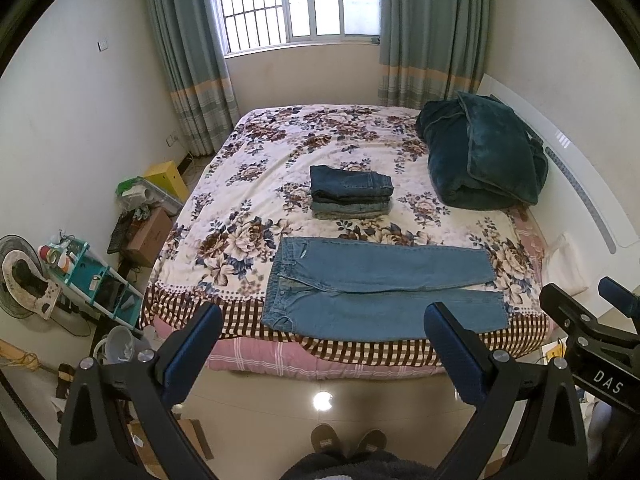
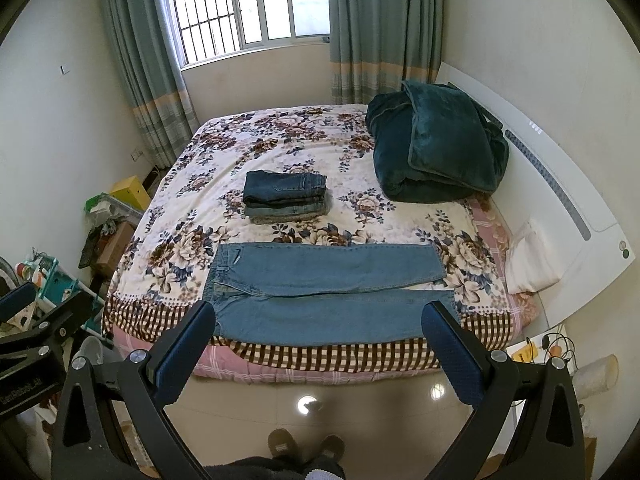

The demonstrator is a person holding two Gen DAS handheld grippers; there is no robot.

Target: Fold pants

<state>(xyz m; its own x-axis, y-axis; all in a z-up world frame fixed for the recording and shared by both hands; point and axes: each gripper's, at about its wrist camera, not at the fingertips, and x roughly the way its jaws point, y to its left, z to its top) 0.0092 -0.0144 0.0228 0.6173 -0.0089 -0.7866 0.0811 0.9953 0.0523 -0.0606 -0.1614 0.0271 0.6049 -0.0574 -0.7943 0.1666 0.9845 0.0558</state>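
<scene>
Light blue jeans [image 1: 380, 288] lie flat across the near edge of the bed, waistband to the left, legs to the right; they also show in the right wrist view [image 2: 328, 292]. A stack of folded darker jeans [image 1: 351, 193] sits mid-bed behind them, also in the right wrist view [image 2: 286, 197]. My left gripper [image 1: 324, 320] is open and empty, held back from the bed over the floor. My right gripper [image 2: 326, 320] is open and empty, likewise off the bed; it shows at the right edge of the left wrist view [image 1: 588, 300].
The bed [image 1: 248, 184] has a floral cover. A folded dark teal blanket [image 1: 480, 152] lies at its far right by the white headboard [image 2: 560, 184]. Boxes and a teal rack [image 1: 92, 276] crowd the floor on the left. Tiled floor [image 1: 320, 400] lies below, with slippered feet.
</scene>
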